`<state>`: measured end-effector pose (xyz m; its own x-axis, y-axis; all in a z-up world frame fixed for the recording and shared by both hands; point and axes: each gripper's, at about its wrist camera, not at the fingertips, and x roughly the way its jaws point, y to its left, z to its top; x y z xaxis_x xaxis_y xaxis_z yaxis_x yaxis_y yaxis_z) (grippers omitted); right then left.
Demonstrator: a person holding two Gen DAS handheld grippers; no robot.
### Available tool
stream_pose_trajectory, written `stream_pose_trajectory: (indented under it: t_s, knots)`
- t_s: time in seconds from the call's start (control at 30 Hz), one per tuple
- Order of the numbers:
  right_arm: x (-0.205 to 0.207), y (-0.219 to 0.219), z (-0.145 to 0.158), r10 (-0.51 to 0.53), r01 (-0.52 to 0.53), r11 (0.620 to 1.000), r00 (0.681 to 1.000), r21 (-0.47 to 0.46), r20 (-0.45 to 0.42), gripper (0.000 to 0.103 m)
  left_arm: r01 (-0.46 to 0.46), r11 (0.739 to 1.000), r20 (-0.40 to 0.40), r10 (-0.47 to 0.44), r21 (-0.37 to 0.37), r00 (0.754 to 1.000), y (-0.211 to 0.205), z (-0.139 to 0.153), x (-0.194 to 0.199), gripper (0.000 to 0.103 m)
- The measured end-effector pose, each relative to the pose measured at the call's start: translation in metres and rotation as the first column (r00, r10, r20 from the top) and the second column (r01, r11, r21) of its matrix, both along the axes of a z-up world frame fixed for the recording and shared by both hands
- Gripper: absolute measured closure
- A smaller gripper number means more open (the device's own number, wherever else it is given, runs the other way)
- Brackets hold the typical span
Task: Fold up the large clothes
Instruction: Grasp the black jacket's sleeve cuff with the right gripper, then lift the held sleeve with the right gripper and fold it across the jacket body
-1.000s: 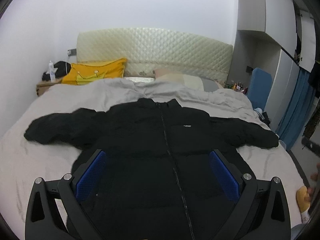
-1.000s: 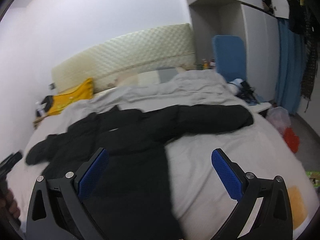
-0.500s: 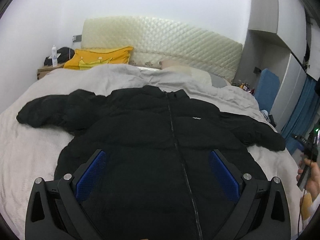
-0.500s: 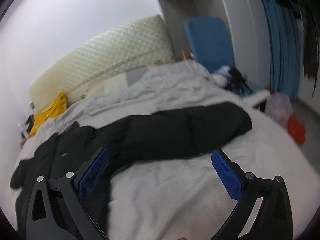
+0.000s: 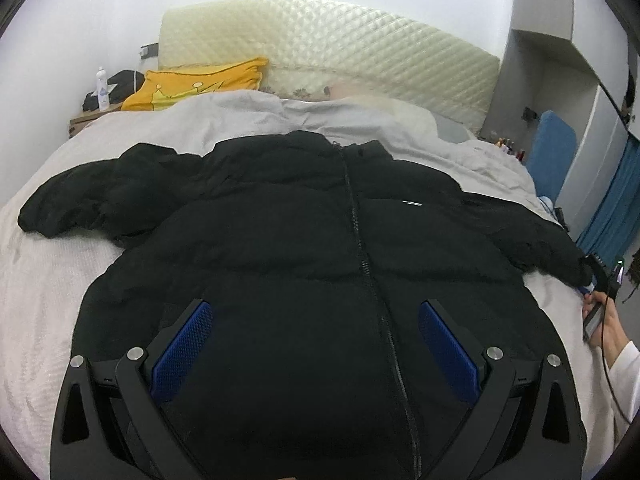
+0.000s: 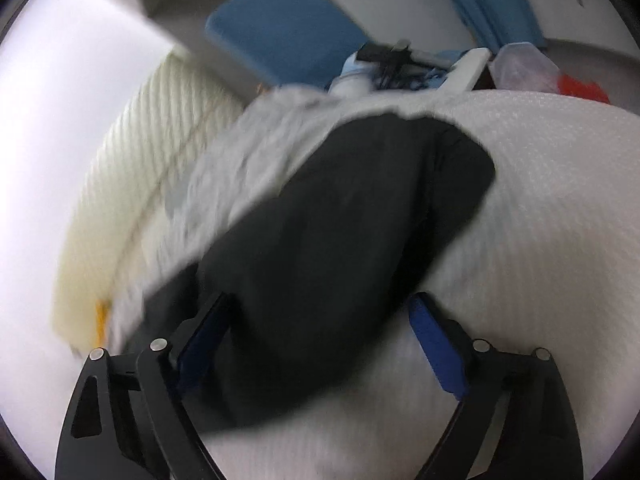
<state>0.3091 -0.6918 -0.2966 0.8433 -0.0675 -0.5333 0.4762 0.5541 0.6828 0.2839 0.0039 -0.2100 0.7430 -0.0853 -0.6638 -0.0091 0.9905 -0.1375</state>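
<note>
Left gripper [image 5: 316, 312] is sitting wide open over the jacket [image 5: 312, 248], nothing between the blue pads [image 5: 182, 350]. Right gripper [image 6: 316, 316] is also spread wide, released, straddling the sleeve [image 6: 340, 248]; that view is motion-blurred, so can't tell if the pads are touching fabric.

Biggest first:
- Bed [image 5: 44, 292]: pale textured cover is filling most of the left view, w/ a grey duvet [image 5: 248, 116] bunching toward the head.
- Jacket: black puffer is lying face up, flat on the bed, zipper [image 5: 360, 232] closed and running down the centre, collar toward the headboard [image 5: 328, 52]. Both sleeves are spreading out sideways. Small white logo [image 5: 412, 203] on the chest.
- Headboard: cream, quilted, standing against the wall.
- Blue panel [image 6: 280, 28] is standing beside the bed, on the sleeve side.
- Yellow pillow [image 5: 200, 84] is resting at the head, left side.
- Nightstand [image 5: 86, 118] by the bed corner is carrying a white bottle [image 5: 103, 88].
- Person's hand [image 5: 604, 320] is showing at the right edge of the left view, holding a device near the sleeve cuff.
</note>
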Motion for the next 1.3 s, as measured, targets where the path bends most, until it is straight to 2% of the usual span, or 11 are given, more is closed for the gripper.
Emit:
stream_pose_trajectory:
  t_s: [0.1, 0.2, 0.23, 0.37, 0.47, 0.53, 0.7, 0.77, 0.93, 1.13, 1.3]
  knots:
    - [0.014, -0.014, -0.002, -0.045, 0.046, 0.999, 0.998, -0.009, 0.034, 0.024, -0.030, 1.000, -0.006, 0.030, 0.007, 1.000, 0.003, -0.007, 0.008, 0.000]
    - [0.025, -0.022, -0.004, -0.079, 0.079, 0.997, 0.996, -0.011, 0.033, 0.046, -0.052, 0.998, -0.010, 0.053, 0.017, 0.999, 0.005, -0.013, 0.016, 0.000]
    - [0.027, -0.026, -0.005, -0.082, 0.082, 0.997, 0.996, -0.008, 0.033, 0.058, -0.055, 0.998, -0.020, 0.056, 0.023, 0.998, 0.005, -0.017, 0.019, 0.000]
    - [0.037, -0.027, 0.005, -0.058, 0.059, 0.997, 0.998, -0.056, 0.024, 0.085, -0.070, 0.996, -0.035, 0.072, 0.049, 0.997, 0.006, -0.023, 0.021, 0.000]
    - [0.036, -0.025, 0.021, -0.044, 0.046, 0.993, 0.999, -0.109, 0.020, 0.094, -0.074, 0.995, -0.026, 0.075, 0.062, 0.997, 0.006, -0.019, 0.018, 0.000]
    - [0.030, -0.025, 0.034, -0.057, 0.061, 0.990, 0.998, -0.127, 0.032, 0.096, -0.080, 0.993, -0.005, 0.081, 0.083, 0.997, 0.005, -0.015, 0.013, 0.000]
    - [0.018, -0.026, 0.095, -0.061, 0.068, 0.977, 0.997, -0.202, 0.043, 0.098, -0.102, 0.989, 0.012, 0.101, 0.104, 0.995, 0.010, -0.006, 0.007, 0.000]
    - [0.017, -0.018, 0.120, -0.040, 0.050, 0.968, 0.998, -0.247, 0.047, 0.098, -0.122, 0.989, 0.014, 0.121, 0.087, 0.993, 0.016, -0.002, 0.003, 0.000]
    - [0.010, 0.012, 0.183, 0.000, 0.025, 0.949, 0.997, -0.314, 0.081, 0.098, -0.086, 0.995, 0.000, 0.087, 0.046, 0.996, 0.026, 0.005, -0.009, 0.000]
    - [-0.002, 0.079, 0.264, 0.092, -0.034, 0.907, 0.989, -0.419, 0.119, 0.097, -0.038, 0.996, 0.042, 0.035, 0.076, 0.999, 0.031, 0.022, -0.033, 0.000]
    - [-0.002, 0.156, 0.326, 0.199, -0.111, 0.840, 0.974, -0.532, 0.110, 0.096, -0.011, 0.994, 0.084, 0.002, 0.108, 0.996, 0.034, 0.033, -0.053, 0.000]
